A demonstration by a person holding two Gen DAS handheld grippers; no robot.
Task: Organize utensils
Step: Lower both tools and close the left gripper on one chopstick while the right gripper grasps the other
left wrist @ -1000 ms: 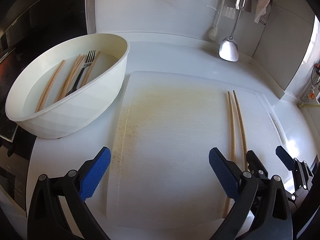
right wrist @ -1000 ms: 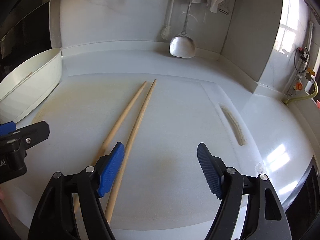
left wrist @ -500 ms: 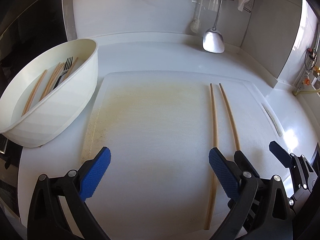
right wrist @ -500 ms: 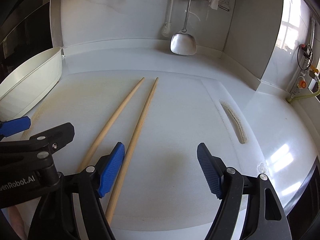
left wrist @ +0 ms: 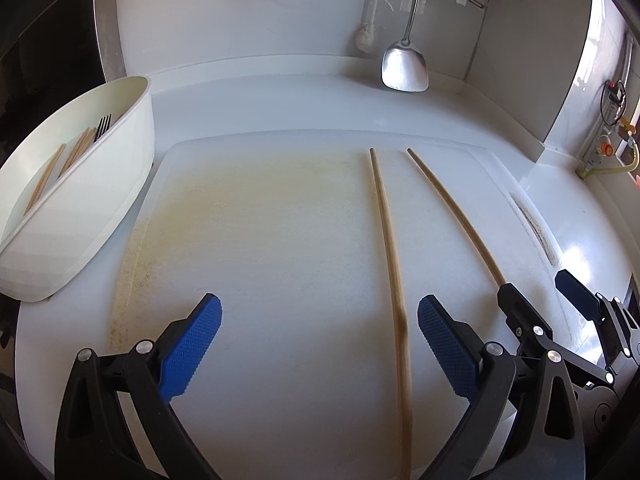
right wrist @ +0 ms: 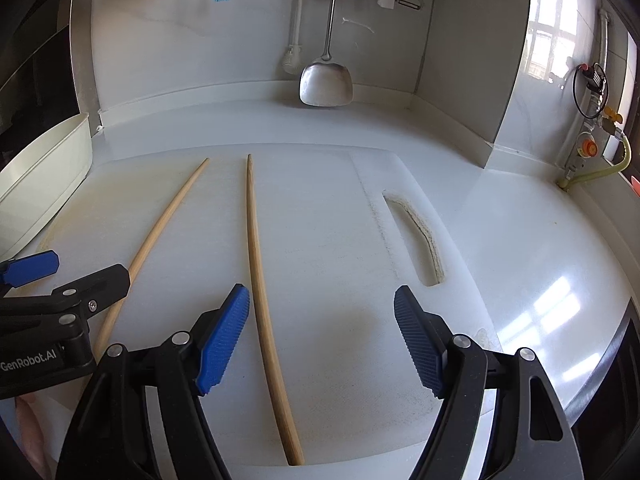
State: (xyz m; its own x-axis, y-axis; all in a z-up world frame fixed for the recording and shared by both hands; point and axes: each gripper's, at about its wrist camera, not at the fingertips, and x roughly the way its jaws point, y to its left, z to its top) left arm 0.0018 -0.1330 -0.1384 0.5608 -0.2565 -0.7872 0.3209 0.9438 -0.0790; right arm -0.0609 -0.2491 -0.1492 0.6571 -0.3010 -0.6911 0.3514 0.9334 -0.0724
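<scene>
Two long wooden chopsticks lie apart on a white cutting board (left wrist: 280,248). The left chopstick (left wrist: 390,240) runs between my left gripper's fingers, near the right pad. The right chopstick (right wrist: 260,264) runs between my right gripper's fingers, near the left pad. My left gripper (left wrist: 320,344) is open and empty. My right gripper (right wrist: 322,340) is open and empty and shows in the left wrist view (left wrist: 536,300) too. A white oval tub (left wrist: 80,208) at the left holds several chopsticks (left wrist: 76,152) and a black fork (left wrist: 103,126).
A steel spatula (left wrist: 404,68) and a white brush hang at the back wall. The cutting board's handle slot (right wrist: 416,236) is on the right. A gas valve and hose (right wrist: 588,152) sit at the far right. The tub's rim (right wrist: 44,160) is at the left.
Both grippers have moved, so each now straddles one chopstick. The two chopsticks lie further apart in view. The tub has slid toward the left edge.
</scene>
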